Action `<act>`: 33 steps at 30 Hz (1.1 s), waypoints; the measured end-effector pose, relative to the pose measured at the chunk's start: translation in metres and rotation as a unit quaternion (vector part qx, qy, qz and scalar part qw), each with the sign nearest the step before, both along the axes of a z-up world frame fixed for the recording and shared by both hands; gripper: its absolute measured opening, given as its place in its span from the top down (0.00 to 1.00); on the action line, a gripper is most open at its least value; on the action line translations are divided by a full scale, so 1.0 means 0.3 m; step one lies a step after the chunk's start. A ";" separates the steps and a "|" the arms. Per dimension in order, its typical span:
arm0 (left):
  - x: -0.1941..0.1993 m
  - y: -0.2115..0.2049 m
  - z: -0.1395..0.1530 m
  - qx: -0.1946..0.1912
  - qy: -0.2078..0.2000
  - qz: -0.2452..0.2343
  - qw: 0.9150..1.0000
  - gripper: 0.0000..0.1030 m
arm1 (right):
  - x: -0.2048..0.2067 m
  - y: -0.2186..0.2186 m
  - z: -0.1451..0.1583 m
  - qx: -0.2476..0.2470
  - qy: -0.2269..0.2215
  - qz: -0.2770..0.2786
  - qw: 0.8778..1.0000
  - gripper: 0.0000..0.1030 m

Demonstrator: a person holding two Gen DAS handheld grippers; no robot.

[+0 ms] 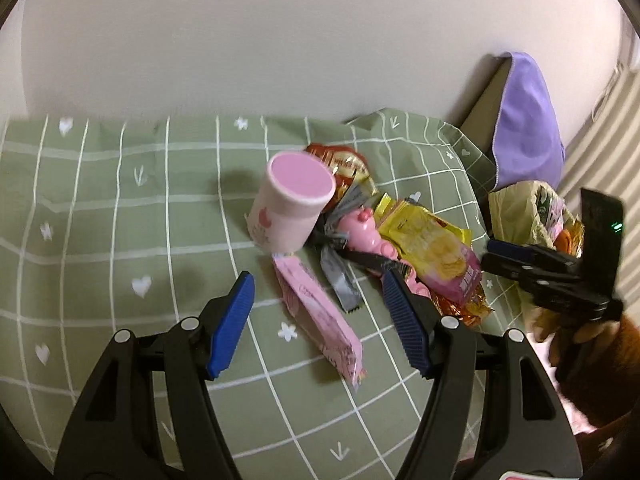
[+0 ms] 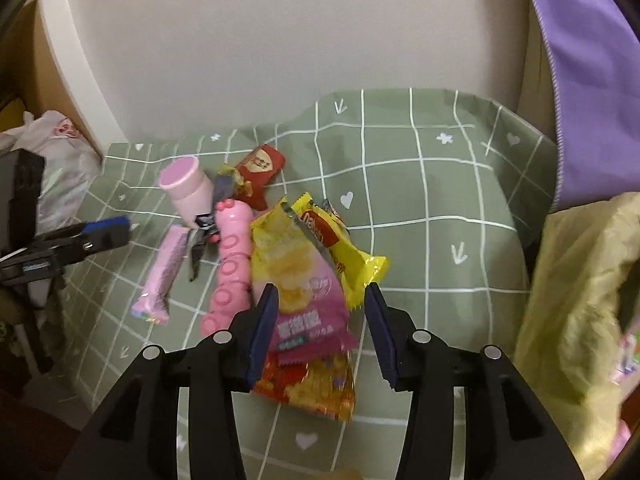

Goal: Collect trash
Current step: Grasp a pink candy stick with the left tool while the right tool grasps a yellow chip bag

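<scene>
Task partly done: some wrappers already sit in the yellow-green trash bag (image 2: 580, 312), right of the right tongs (image 2: 320, 320). Most trash is left: chip packets (image 2: 300, 280) between and ahead of the open, empty right tongs; a pink wrapper (image 1: 320, 320) between the open, empty left tongs (image 1: 320, 312), pink cup (image 1: 292, 204) ahead.

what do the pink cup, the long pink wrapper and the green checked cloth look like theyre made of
Pink cup: probably matte paper or thin plastic; smooth, dull wall, flat pink lid.
Long pink wrapper: glossy plastic film; crimped end seal, slight shine.
Green checked cloth: soft woven fabric, matte; it creases and folds, with printed white lines and hearts.
</scene>
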State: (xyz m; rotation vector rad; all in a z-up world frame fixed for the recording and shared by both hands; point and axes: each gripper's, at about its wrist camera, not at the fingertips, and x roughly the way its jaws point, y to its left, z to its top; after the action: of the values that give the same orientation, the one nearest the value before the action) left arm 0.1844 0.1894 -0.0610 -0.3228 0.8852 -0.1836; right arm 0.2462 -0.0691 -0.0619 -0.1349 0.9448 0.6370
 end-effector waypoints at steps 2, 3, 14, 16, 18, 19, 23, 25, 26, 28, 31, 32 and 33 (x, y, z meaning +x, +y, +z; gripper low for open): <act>-0.001 0.010 -0.016 -0.004 0.017 0.007 1.000 0.38 | 0.016 0.037 -0.037 0.000 0.003 0.017 1.000 0.59; -0.004 0.011 -0.022 0.001 0.024 0.010 1.000 0.38 | 0.021 0.056 -0.057 0.001 0.010 0.032 0.999 0.59; 0.001 -0.022 -0.022 0.052 0.043 0.024 0.997 0.46 | -0.030 -0.031 0.084 0.055 -0.019 -0.014 0.998 0.97; 0.016 -0.026 -0.040 0.031 0.061 0.021 0.997 0.53 | -0.044 -0.054 0.142 0.064 -0.041 -0.023 0.997 0.97; 0.025 -0.041 -0.058 0.019 0.073 0.017 0.997 0.58 | -0.046 -0.069 0.173 0.055 -0.056 -0.030 0.996 0.97; 0.027 -0.054 -0.066 0.018 0.077 0.014 0.997 0.59 | -0.048 -0.077 0.179 0.050 -0.061 -0.033 0.996 0.97; 0.033 -0.099 -0.085 0.035 0.090 0.002 0.995 0.71 | -0.060 -0.110 0.171 0.032 -0.065 -0.043 0.996 0.97; 0.032 -0.113 -0.090 0.049 0.094 -0.001 0.994 0.84 | -0.060 -0.125 0.159 0.036 -0.048 -0.039 0.997 0.97; 0.027 -0.113 -0.089 0.045 0.092 -0.003 0.995 0.85 | -0.060 -0.124 0.145 0.041 -0.030 -0.028 0.998 0.97; 0.015 -0.113 -0.081 0.043 0.086 -0.004 0.995 0.87 | -0.071 -0.119 0.117 0.038 -0.011 -0.014 0.999 0.96; 0.003 -0.110 -0.062 0.057 0.073 -0.007 0.996 0.88 | -0.083 -0.117 0.063 0.012 0.013 -0.012 1.000 0.93; 0.000 -0.107 -0.056 0.060 0.069 -0.008 0.996 0.88 | -0.086 -0.119 0.046 0.009 0.020 -0.014 1.000 0.83; -0.003 -0.104 -0.052 0.061 0.067 -0.009 0.996 0.88 | -0.087 -0.128 0.028 0.010 0.031 -0.018 0.999 0.75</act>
State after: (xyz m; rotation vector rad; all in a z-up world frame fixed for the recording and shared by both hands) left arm 0.1836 0.1581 -0.0765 -0.2150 1.0271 -0.1238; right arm 0.2200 -0.1075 -0.0535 -0.0810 0.9975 0.6206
